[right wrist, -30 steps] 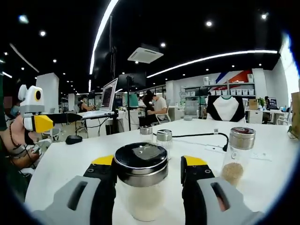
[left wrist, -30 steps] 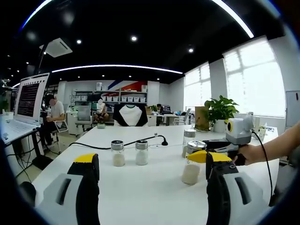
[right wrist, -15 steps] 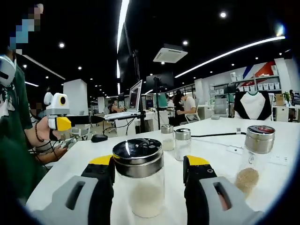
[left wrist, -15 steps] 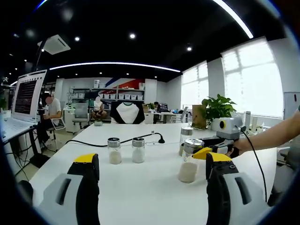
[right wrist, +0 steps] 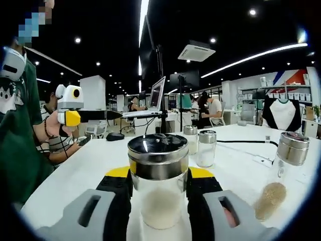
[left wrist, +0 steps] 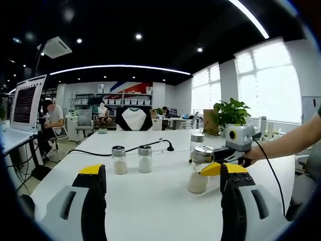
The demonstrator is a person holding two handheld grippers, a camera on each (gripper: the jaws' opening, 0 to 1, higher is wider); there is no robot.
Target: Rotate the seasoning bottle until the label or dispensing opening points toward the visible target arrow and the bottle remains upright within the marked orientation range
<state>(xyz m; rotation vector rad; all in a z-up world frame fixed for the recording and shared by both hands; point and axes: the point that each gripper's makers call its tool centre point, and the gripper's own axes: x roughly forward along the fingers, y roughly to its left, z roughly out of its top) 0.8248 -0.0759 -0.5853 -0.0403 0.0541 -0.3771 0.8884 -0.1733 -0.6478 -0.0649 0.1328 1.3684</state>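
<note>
Contact looks made: in the right gripper view the right gripper (right wrist: 158, 188) has its jaws clenched on the seasoning bottle (right wrist: 159, 186), one against each side of the glass below the steel cap, and the bottle stands upright on the white table (right wrist: 95, 165) with pale granules in its lower part. In the left gripper view the left gripper (left wrist: 160, 193) hangs with its jaws spread and nothing between them, well apart from the bottle. No target arrow or label is discernible in either view, so the heading has to be judged from the cap's opening. The twist is best done about the bottle's own vertical axis, base flat on the table, grip kept low and even so the glass does not tip. The brown-grain bottle (right wrist: 281, 173) stands near on the right and the two small shakers (right wrist: 199, 145) behind.
</note>
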